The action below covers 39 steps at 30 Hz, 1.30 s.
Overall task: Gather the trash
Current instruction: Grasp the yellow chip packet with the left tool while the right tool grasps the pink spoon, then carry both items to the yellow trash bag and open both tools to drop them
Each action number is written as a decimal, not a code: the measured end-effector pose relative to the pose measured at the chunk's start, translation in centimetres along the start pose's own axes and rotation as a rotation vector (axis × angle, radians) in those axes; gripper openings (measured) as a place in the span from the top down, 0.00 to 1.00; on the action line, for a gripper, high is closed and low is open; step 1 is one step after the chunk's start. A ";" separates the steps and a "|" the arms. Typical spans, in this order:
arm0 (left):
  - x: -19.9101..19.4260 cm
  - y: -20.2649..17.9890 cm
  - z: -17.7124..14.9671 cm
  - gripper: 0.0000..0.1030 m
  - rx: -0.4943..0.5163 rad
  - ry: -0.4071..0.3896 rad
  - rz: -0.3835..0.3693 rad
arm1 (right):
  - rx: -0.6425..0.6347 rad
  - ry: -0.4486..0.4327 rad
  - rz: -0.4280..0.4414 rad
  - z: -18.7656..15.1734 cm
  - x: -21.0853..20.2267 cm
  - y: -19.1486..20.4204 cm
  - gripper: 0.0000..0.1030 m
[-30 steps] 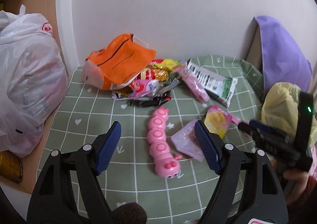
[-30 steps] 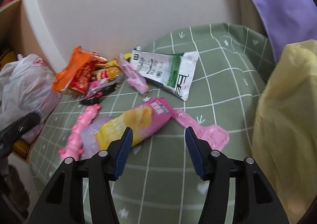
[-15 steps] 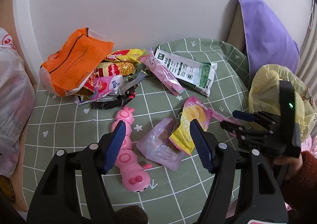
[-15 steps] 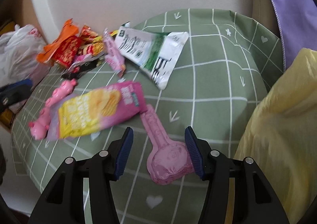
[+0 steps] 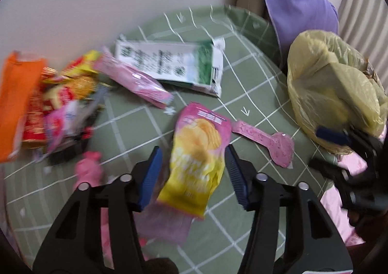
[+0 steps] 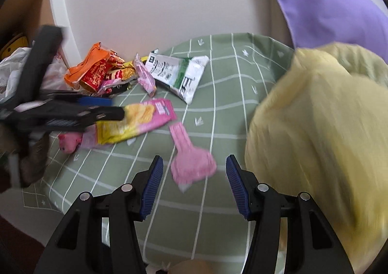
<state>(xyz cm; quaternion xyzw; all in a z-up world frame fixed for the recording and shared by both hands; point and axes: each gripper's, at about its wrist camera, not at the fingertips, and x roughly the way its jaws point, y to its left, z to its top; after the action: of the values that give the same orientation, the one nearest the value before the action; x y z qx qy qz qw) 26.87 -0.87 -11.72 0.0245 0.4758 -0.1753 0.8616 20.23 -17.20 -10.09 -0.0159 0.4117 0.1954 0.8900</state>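
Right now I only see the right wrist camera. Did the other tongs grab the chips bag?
Observer: No. The left wrist view shows the left tongs open, with the pink-and-yellow chip bag between them, unpinched.
Operator: Is something hiding under it?
Observer: Yes, a see-through pink pouch pokes out beneath its near end.
Operator: Are my tongs touching the pink wrapper?
Observer: No. From the side, the right tongs sit apart from the spoon-shaped pink wrapper, next to the yellow plastic bag.

Both wrist views are aimed down close over the green checked cloth [image 5: 242, 75]; the chip packet [image 6: 135, 123], somewhat blurred, is apparently shared.
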 end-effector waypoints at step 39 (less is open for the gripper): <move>-12.5 -0.7 6.8 0.99 -0.030 -0.356 -0.237 | 0.031 -0.227 -0.197 6.7 -8.4 0.5 0.63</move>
<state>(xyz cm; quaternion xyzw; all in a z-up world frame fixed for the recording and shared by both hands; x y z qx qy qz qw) 26.11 0.55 2.48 -0.0757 0.3180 -0.2697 0.9058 19.99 -18.29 0.59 -0.0205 0.3079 0.1014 0.9458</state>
